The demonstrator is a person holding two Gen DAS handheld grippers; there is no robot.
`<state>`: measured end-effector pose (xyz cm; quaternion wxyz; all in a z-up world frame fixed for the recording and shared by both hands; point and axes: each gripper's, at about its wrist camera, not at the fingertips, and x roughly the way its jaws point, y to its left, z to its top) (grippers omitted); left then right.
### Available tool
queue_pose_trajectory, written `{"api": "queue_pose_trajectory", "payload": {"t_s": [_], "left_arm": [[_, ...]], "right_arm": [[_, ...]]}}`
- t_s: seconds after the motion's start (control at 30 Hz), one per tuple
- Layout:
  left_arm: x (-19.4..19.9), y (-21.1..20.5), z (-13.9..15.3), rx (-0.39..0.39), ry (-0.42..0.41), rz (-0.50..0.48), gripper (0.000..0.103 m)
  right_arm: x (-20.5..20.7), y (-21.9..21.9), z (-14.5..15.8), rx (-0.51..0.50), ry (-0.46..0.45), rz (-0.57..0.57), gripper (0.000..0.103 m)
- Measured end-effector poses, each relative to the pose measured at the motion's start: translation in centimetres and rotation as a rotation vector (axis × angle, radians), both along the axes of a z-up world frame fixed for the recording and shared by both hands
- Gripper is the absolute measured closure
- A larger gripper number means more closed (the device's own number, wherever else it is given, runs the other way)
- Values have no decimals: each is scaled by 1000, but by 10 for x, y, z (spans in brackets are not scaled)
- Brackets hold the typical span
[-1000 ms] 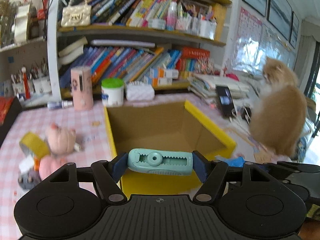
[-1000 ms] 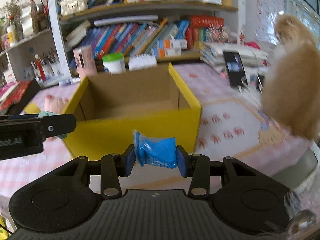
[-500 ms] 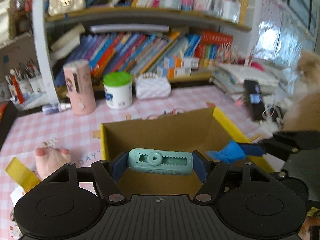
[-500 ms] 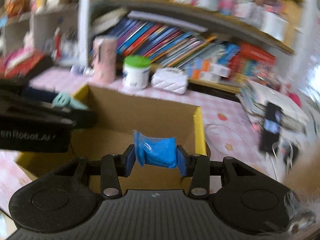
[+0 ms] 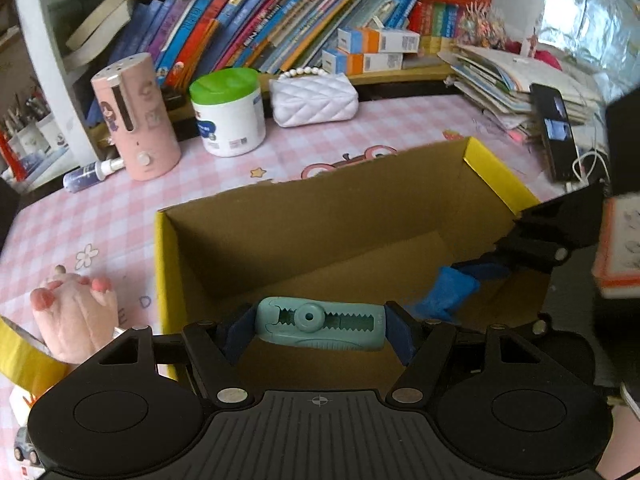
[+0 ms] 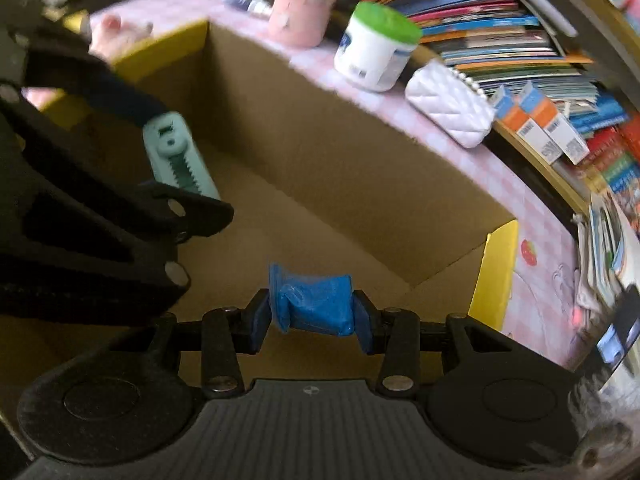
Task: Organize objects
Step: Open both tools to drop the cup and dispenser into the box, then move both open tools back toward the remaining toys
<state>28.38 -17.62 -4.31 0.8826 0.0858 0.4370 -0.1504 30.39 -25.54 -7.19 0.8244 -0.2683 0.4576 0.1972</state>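
We have both tools over the open cardboard box (image 5: 496, 184), whose floor looks bare so far. Our left gripper (image 5: 320, 326) is clamped on a mint-green clip (image 5: 318, 322), held crosswise at the 6 o'clock edge of the left view, above the box's near wall. Our right gripper (image 6: 312, 312) pinches a crumpled blue packet (image 6: 314, 304), seen at about 4 o'clock in the left view, inside the box opening. Neither item has been let go, so nothing is stowed yet. On the checked tablecloth (image 5: 100, 220) a pink plush toy (image 5: 76, 312) waits at 8 o'clock (probably next), beside yellow tape (image 5: 24, 360).
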Motion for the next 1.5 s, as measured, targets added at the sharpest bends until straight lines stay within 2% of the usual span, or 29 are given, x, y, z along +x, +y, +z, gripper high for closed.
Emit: {"api": "queue_pose_trajectory", "payload": {"t_s": [0.13,0.2,0.4,0.6,0.67,0.7,0.73,0.77,0.93,1.13,1.37,1.5], "left_arm": [[0,-8,-4,42,-11,-7,33],[-1,-7,-4,39,-13,-9,33],[-3,-8,-3,43,-23,0,33],[-12,0,3,6,-74,72,31],[-17,4,9,-23,-92,86,22],[-22,5,13,-38,-107,97,21],[-27,7,18,-52,-122,104,21],[-31,10,22,-67,-139,109,20],[-61,22,46,-110,-225,131,19],[-108,33,71,-140,-333,98,13],[-148,58,83,-183,-386,114,11],[-167,78,80,-199,-394,146,9]], "right_arm": [[5,-2,-4,6,61,0,62],[4,-4,-4,18,72,-4,62],[2,-2,-5,9,74,9,62],[-3,-3,-2,6,42,15,60],[-6,-3,0,7,16,22,47],[-8,-2,2,11,-2,27,43],[-10,-3,5,16,-23,27,31],[-15,-3,9,24,-48,18,23],[-47,-10,26,102,-150,-11,23],[-88,-19,54,231,-223,-149,23],[-134,-16,85,344,-323,-282,22],[-161,-9,92,365,-378,-356,22]]}}
